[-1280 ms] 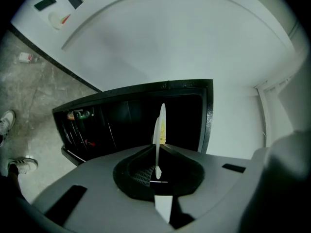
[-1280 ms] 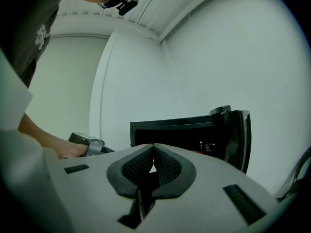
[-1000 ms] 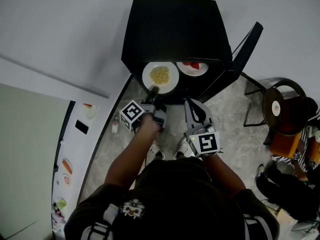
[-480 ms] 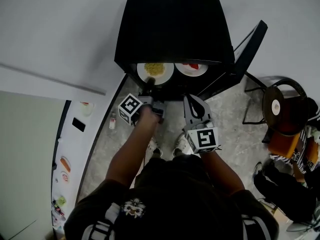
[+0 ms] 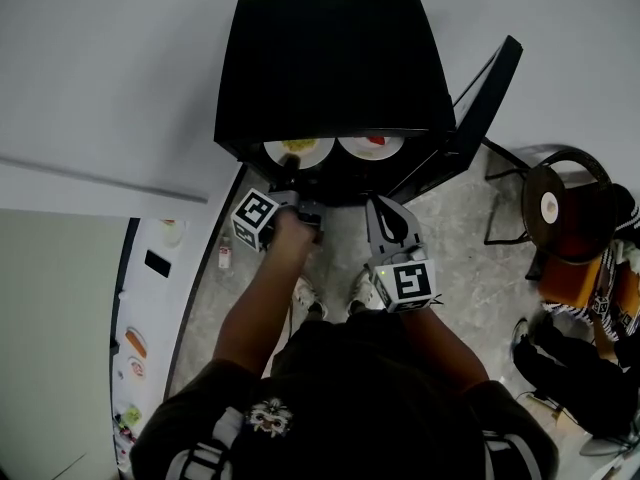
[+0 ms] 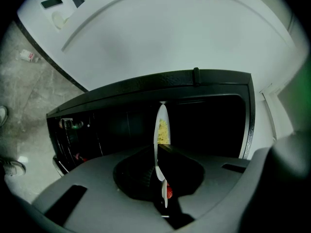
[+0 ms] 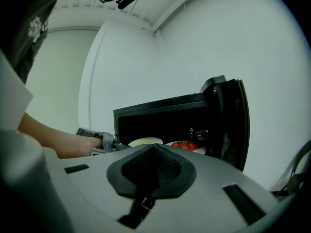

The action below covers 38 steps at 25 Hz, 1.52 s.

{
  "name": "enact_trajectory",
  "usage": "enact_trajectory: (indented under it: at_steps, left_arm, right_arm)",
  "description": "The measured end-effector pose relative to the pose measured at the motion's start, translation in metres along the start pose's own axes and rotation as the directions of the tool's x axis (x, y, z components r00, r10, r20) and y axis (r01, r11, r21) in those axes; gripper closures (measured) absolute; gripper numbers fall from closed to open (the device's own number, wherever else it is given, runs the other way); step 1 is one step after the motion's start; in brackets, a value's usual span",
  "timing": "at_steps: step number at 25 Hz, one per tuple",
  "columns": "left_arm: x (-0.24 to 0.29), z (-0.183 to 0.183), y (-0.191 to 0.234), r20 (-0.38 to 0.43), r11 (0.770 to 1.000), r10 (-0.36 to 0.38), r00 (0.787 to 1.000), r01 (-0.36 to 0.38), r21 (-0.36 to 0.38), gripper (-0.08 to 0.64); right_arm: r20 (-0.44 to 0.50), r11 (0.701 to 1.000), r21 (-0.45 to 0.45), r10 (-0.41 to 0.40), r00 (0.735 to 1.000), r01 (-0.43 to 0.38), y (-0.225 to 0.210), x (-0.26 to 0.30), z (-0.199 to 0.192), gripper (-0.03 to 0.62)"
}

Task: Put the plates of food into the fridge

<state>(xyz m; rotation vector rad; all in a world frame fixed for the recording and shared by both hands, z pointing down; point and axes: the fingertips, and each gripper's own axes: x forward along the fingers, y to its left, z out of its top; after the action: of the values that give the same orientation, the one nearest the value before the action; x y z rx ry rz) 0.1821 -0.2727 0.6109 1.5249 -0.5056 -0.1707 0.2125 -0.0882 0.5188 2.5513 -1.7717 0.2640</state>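
Observation:
A small black fridge (image 5: 330, 58) stands open on the floor. Two white plates sit side by side in its mouth. The plate of yellow food (image 5: 298, 151) is on the left, and my left gripper (image 5: 290, 174) is shut on its near rim. In the left gripper view this plate (image 6: 162, 125) shows edge-on between the closed jaws. The plate of strawberries (image 5: 371, 146) lies to its right, untouched. My right gripper (image 5: 386, 214) hangs shut and empty in front of the fridge. In the right gripper view both the yellow plate (image 7: 145, 141) and the strawberries (image 7: 184, 145) show inside.
The fridge door (image 5: 482, 96) swings open at the right. Beyond it stands a round dark chair (image 5: 562, 206). A white counter (image 5: 150, 298) with small items runs along the left, and a little bottle (image 5: 224, 256) lies on the floor beside it. My feet show below the grippers.
My left gripper has pushed the plate of yellow food deeper into the fridge, so the fridge top now hides most of it. The right gripper has drifted slightly and stays shut.

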Motion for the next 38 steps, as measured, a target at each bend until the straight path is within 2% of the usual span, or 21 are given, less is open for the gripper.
enact_trajectory:
  at_steps: [5, 8, 11, 13, 16, 18, 19, 21, 23, 26, 29, 30, 33, 35, 37, 38]
  left_arm:
    - [0.005, 0.005, -0.006, 0.020, 1.000, -0.010, 1.000, 0.010, 0.004, 0.528]
    - [0.003, 0.006, -0.010, 0.019, 0.999, -0.029, 0.999, 0.028, 0.039, 0.523]
    - [-0.006, 0.009, -0.012, 0.006, 0.995, -0.029, 1.000, 0.028, 0.100, 0.401]
    - [-0.018, 0.008, -0.014, -0.016, 0.987, -0.030, 0.999, 0.032, 0.156, 0.390]
    - [-0.040, 0.002, -0.019, -0.068, 0.964, -0.042, 0.997, 0.059, 0.260, 0.391]
    - [-0.057, 0.002, -0.026, -0.091, 0.932, -0.058, 0.994, 0.087, 0.351, 0.395]
    - [-0.065, 0.003, -0.030, -0.096, 0.910, -0.070, 0.993, 0.104, 0.402, 0.404]
    - [-0.080, 0.005, -0.043, -0.110, 0.850, -0.108, 0.988, 0.149, 0.505, 0.426]
    - [-0.092, 0.004, -0.062, -0.139, 0.770, -0.156, 0.978, 0.209, 0.603, 0.446]
    - [-0.110, 0.006, -0.088, -0.176, 0.607, -0.200, 0.964, 0.263, 0.749, 0.527]
    - [-0.126, 0.013, -0.102, -0.192, 0.475, -0.206, 0.960, 0.269, 0.838, 0.537]
    - [-0.131, 0.015, -0.104, -0.200, 0.422, -0.198, 0.959, 0.268, 0.866, 0.538]
    - [-0.148, 0.016, -0.107, -0.218, 0.239, -0.160, 0.963, 0.252, 0.938, 0.538]
    - [-0.162, 0.016, -0.112, -0.210, 0.139, -0.163, 0.964, 0.233, 0.962, 0.538]
    - [-0.176, 0.015, -0.120, -0.193, 0.070, -0.188, 0.963, 0.209, 0.975, 0.538]
    - [-0.183, 0.013, -0.124, -0.186, 0.050, -0.198, 0.962, 0.200, 0.979, 0.538]
  right_arm:
    - [0.007, 1.000, 0.006, -0.013, 1.000, 0.013, 0.000, 0.000, 0.004, 0.568]
    - [0.004, 1.000, 0.003, -0.017, 1.000, 0.017, 0.004, 0.000, 0.004, 0.568]
    - [0.009, 1.000, 0.008, -0.024, 1.000, 0.024, 0.009, 0.001, 0.004, 0.568]
    - [0.001, 1.000, 0.009, -0.028, 1.000, 0.028, 0.012, 0.002, 0.003, 0.568]
    - [0.008, 0.999, 0.008, -0.037, 0.999, 0.037, 0.018, 0.004, 0.007, 0.568]
    - [0.043, 0.999, 0.014, -0.046, 0.998, 0.045, 0.023, 0.007, 0.015, 0.568]
    - [0.054, 0.999, 0.009, -0.048, 0.997, 0.047, 0.026, 0.007, 0.018, 0.568]
    - [0.058, 0.999, -0.003, -0.049, 0.997, 0.050, 0.035, 0.007, 0.019, 0.568]
    - [0.051, 0.998, -0.006, -0.055, 0.997, 0.056, 0.045, 0.006, 0.019, 0.568]
    - [0.042, 0.998, -0.009, -0.069, 0.997, 0.070, 0.061, 0.000, 0.020, 0.568]
    - [0.085, 0.993, -0.033, -0.108, 0.991, 0.111, 0.070, -0.008, 0.035, 0.568]
    - [0.100, 0.990, -0.031, -0.132, 0.986, 0.136, 0.071, -0.012, 0.039, 0.568]
    - [0.139, 0.979, -0.021, -0.200, 0.970, 0.205, 0.073, -0.025, 0.050, 0.568]
    - [0.160, 0.974, -0.031, -0.217, 0.963, 0.224, 0.080, -0.034, 0.054, 0.568]
    - [0.178, 0.974, -0.041, -0.213, 0.961, 0.223, 0.087, -0.042, 0.058, 0.568]
    - [0.184, 0.975, -0.046, -0.207, 0.961, 0.219, 0.090, -0.046, 0.059, 0.568]
